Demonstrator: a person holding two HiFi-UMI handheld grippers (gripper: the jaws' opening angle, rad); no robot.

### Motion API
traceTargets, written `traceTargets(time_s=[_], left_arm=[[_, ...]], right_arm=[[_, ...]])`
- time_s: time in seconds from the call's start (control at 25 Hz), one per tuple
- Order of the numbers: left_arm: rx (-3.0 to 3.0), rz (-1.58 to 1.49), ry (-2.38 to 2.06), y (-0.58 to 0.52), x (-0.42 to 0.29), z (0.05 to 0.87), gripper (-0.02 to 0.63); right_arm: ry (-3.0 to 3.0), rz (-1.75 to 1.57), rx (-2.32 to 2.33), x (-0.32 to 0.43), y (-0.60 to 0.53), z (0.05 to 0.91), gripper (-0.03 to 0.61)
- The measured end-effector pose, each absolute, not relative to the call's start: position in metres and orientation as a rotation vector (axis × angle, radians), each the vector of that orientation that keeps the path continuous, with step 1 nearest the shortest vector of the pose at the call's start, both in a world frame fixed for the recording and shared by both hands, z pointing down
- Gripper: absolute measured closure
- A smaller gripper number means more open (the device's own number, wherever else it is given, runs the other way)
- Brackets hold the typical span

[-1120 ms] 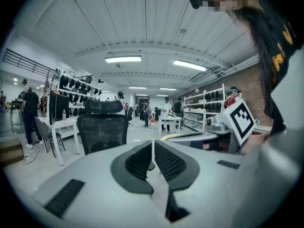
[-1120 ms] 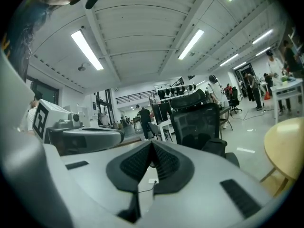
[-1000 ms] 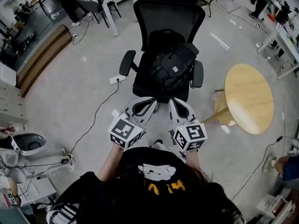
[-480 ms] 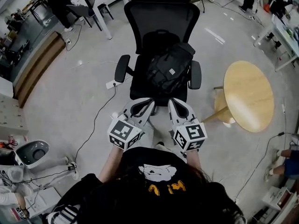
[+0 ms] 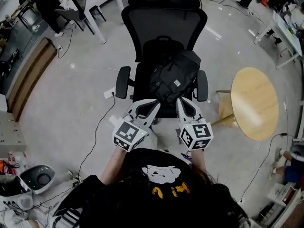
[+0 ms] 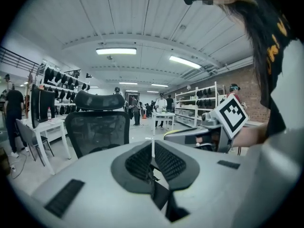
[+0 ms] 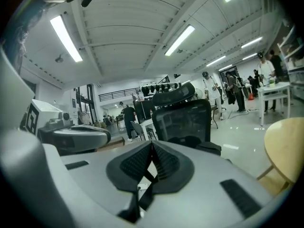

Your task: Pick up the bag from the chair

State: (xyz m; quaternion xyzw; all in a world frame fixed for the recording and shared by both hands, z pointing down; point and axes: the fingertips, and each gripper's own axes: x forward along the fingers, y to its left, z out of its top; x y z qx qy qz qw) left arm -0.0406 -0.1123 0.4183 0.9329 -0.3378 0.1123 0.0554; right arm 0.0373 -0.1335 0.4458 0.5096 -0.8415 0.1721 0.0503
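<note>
So both grippers are held side by side right in front of the chair (image 5: 164, 27), pointing at it. The left gripper (image 5: 151, 104) has its jaws pressed together with nothing between them; its own view shows the dark pads (image 6: 164, 161) meeting in a thin line. Same for the right gripper (image 5: 183, 103): jaws together, empty, with the pads (image 7: 164, 164) touching.

The bag (image 5: 173, 82), a black backpack, sits on the seat and leans back against the mesh backrest between the two armrests, a bit closer to the right-hand one. From the head view both gripper tips sit around the front edge of the seat, near the bag but apart from it.

A round wooden table (image 5: 254, 103) stands just right of the chair, and a cable (image 5: 97, 122) trails over the grey floor (image 5: 61, 108) on the left. In the left gripper view the chair's backrest rises past the jaws, with the right gripper's marker cube (image 6: 229, 115) off to the side
</note>
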Motion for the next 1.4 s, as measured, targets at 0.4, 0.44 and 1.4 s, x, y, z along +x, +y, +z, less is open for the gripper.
traceTargets(time_s=[0.4, 0.44, 1.4], left_arm=[[2.846, 0.302, -0.886, -0.193, -0.069, 0.42, 0.592], [2.847, 0.302, -0.872, -0.2, -0.071, 0.422, 0.592], [2.829, 0.307, -0.723, -0.267, -0.032, 0.441, 0.592]], right_arm=[[-2.418, 0.544, 1.657, 0.019, -0.211, 0.458, 0.575], [-2.404, 0.549, 1.67, 0.018, -0.217, 0.461, 0.575], [-2.033, 0.601, 1.696, 0.151, -0.328, 0.56, 0.574]])
